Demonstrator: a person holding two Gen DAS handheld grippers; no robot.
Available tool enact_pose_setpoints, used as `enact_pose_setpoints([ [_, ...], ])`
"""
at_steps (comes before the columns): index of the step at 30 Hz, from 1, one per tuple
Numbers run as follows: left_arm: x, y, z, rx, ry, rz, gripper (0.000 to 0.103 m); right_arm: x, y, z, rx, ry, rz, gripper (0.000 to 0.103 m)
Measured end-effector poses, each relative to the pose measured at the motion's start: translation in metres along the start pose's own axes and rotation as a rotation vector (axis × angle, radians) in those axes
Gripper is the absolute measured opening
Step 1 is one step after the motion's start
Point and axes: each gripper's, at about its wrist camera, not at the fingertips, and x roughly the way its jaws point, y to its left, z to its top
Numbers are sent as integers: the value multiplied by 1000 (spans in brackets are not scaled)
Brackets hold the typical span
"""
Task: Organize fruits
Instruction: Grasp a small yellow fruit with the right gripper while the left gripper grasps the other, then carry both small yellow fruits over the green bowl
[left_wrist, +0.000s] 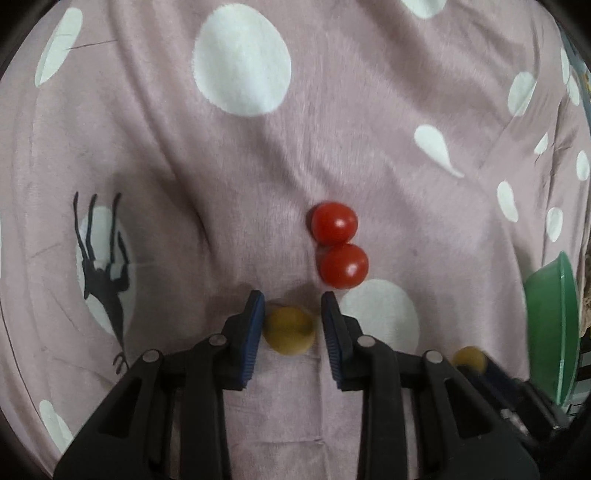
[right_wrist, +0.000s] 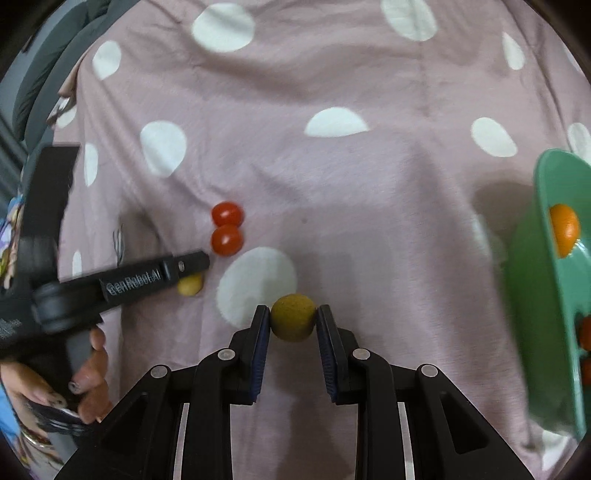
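Note:
Two red tomatoes lie touching on the pink spotted cloth, just ahead of my left gripper. That gripper is open around a small yellow-green fruit that lies on the cloth; its left pad touches the fruit and a gap shows on the right. My right gripper is shut on a second yellow-green fruit, which also shows in the left wrist view. The tomatoes and the first fruit show at the left of the right wrist view, under the left gripper.
A green bowl stands at the right with an orange fruit and other reddish fruits inside; its rim shows in the left wrist view. The person's hand holds the left gripper. The cloth is wrinkled.

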Motion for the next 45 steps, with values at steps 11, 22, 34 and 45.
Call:
enact_pose_setpoints([
  [11, -8, 10, -10, -33, -40, -6, 26, -8, -27, 5, 42, -15, -19, 26],
  [22, -40, 0, -23, -13, -105, -1, 26, -30, -39, 2, 58, -62, -58, 27],
  [34, -85, -34, -53, 73, -205, -25, 26, -62, -49, 3, 53, -148, -121, 27],
  [45, -112, -95, -65, 180, -272, -101, 27, -94, -71, 7, 78, -221, -169, 27],
])
